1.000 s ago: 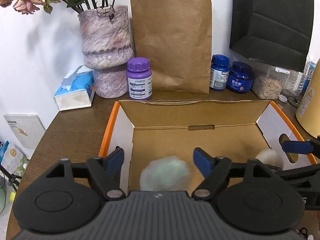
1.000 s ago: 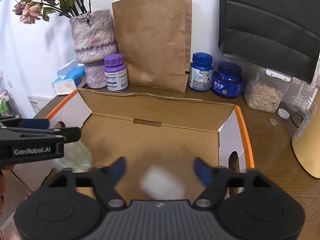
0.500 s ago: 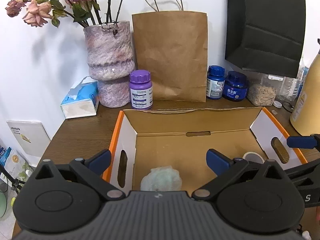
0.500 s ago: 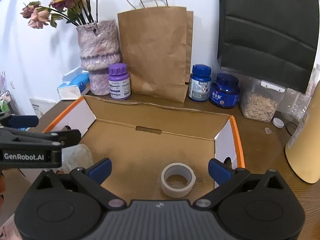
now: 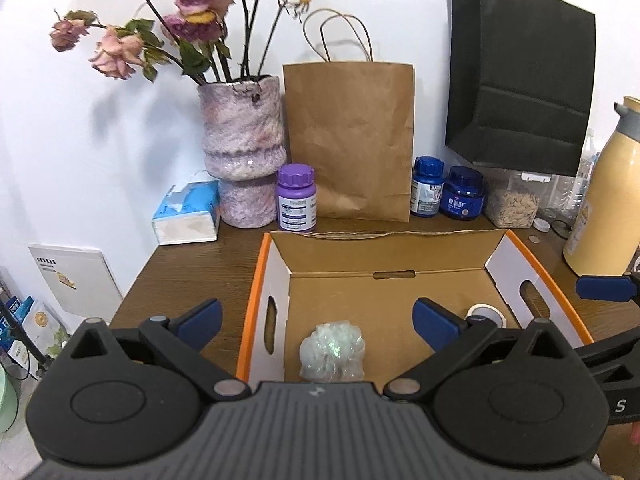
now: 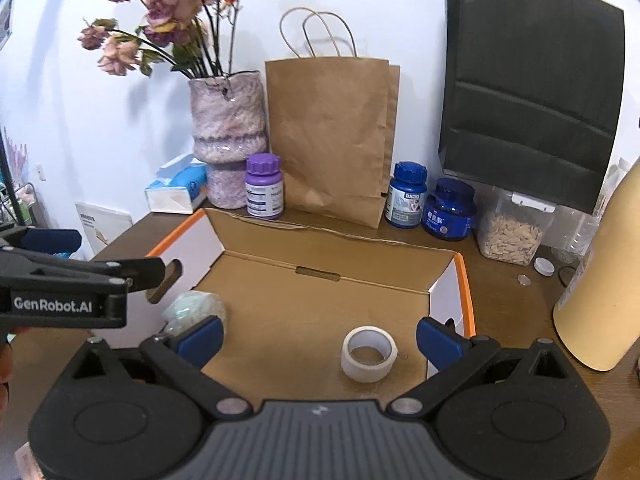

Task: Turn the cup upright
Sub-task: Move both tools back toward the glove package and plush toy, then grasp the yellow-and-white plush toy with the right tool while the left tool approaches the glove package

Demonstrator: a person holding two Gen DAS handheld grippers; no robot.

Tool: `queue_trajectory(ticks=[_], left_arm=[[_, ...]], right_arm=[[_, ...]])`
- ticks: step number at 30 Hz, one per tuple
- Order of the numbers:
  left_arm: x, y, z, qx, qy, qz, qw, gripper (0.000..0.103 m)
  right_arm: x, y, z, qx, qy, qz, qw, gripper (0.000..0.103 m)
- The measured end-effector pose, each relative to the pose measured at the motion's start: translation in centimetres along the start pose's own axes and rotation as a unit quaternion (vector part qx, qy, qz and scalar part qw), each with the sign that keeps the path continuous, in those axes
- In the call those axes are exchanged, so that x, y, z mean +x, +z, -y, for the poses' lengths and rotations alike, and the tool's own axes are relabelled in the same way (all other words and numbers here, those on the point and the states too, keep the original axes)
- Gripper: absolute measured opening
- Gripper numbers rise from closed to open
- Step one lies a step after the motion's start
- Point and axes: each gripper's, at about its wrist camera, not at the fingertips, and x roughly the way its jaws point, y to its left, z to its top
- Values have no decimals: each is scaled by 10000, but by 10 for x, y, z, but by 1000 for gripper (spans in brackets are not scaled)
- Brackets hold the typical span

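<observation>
The cup (image 5: 332, 352), which looks like a crinkled, translucent greenish thing, is sitting on the floor of the cardboard box (image 5: 256, 280), near the box's left wall, at about 7 o'clock from the box's middle in the left wrist view. Whether it is standing mouth up or mouth down cannot be told from its crumpled outline.

The left claw (image 5: 316, 316) is hanging above it and tilting downward into the box. Its blue-tipped fingers are spread wide and released, gripping nothing. One is lying out over the counter (image 5: 192, 272) at 9 o'clock from the cup, the other over the box floor at 3 o'clock.

The right claw (image 6: 320, 336) is likewise pointing down into the box, released and empty, with its fingers wide apart. A roll of white tape (image 6: 369, 354) is lying flat between them, closer to the 3 o'clock finger and touching neither. In that view the cup is showing at 9 o'clock, partly behind the left finger.

Beyond the box, at 12 o'clock, a brown paper bag (image 5: 348, 140), a purple bottle (image 5: 297, 198) and a mottled vase (image 5: 242, 160) are standing along the wall.
</observation>
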Motion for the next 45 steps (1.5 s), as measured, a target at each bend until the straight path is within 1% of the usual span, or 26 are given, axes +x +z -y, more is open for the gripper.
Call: queue_trajectory(ticks=[11, 21, 37, 45], left_arm=[[-44, -16, -5, -48, 2, 111, 9999, 103], [-80, -41, -4, -64, -69, 153, 9998, 103], [-122, -91, -4, -98, -207, 142, 9996, 103], [-134, -115, -10, -138, -204, 111, 9996, 103]], right_arm=[[-43, -18, -12, -52, 7, 135, 9999, 103], [-82, -44, -15, -35, 24, 277, 9996, 103], [-134, -103, -6, -64, -24, 507, 9987, 103], [-150, -139, 2, -157, -134, 463, 9987, 103]])
